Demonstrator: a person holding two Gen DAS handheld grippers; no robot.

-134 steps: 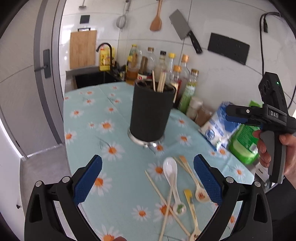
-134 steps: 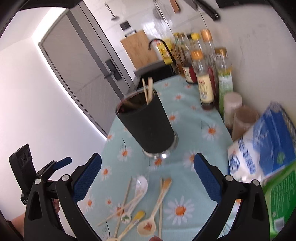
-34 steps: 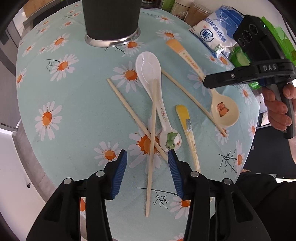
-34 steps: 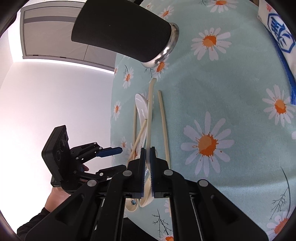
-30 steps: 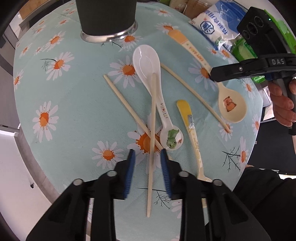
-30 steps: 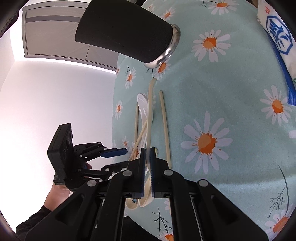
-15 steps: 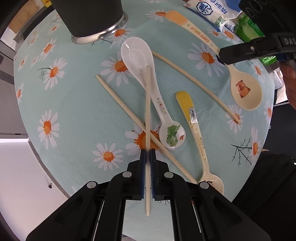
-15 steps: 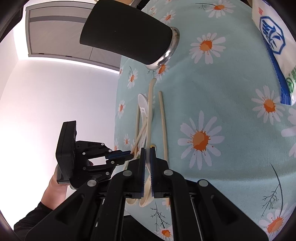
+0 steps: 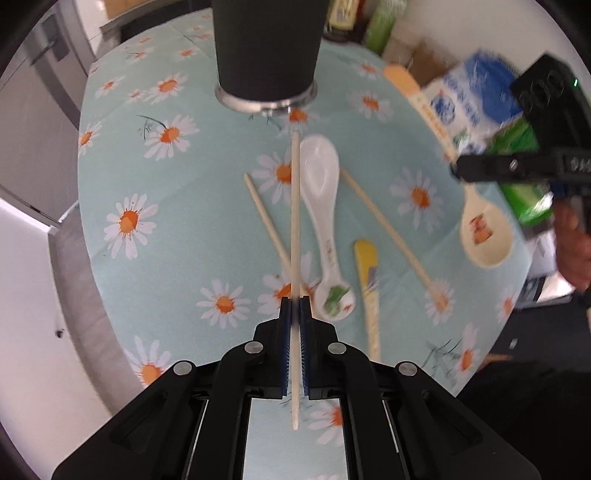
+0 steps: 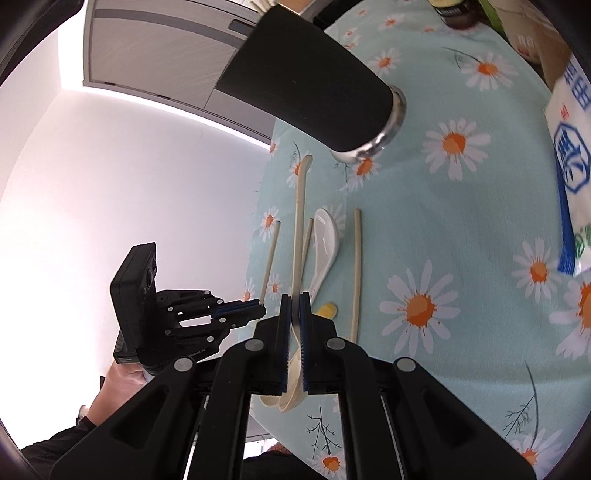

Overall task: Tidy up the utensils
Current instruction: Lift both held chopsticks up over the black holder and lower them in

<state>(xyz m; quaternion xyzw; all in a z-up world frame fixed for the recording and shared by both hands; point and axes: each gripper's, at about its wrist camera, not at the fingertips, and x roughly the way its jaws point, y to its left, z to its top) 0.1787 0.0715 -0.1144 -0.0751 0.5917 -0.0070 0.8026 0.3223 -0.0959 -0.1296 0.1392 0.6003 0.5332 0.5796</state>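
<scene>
My left gripper (image 9: 294, 301) is shut on a wooden chopstick (image 9: 294, 206) and holds it above the daisy tablecloth, tip toward the black utensil holder (image 9: 266, 48). My right gripper (image 10: 294, 297) is shut on the handle of a cream spoon (image 10: 299, 221) and holds it off the table; that spoon also shows in the left wrist view (image 9: 484, 229). On the cloth lie a white ceramic spoon (image 9: 321, 184), a yellow-handled spoon (image 9: 369, 280) and two more chopsticks (image 9: 384, 221). The holder also shows in the right wrist view (image 10: 314, 85).
A blue-and-white bag (image 9: 465, 99) and a green packet (image 9: 524, 162) lie at the table's right edge. Bottles and jars (image 9: 369, 26) stand behind the holder. The round table's edge (image 9: 88, 236) drops off at left and front.
My left gripper closed on the chopstick and lifted it, now pointing at the holder. My right gripper has raised the cream spoon higher off the table.
</scene>
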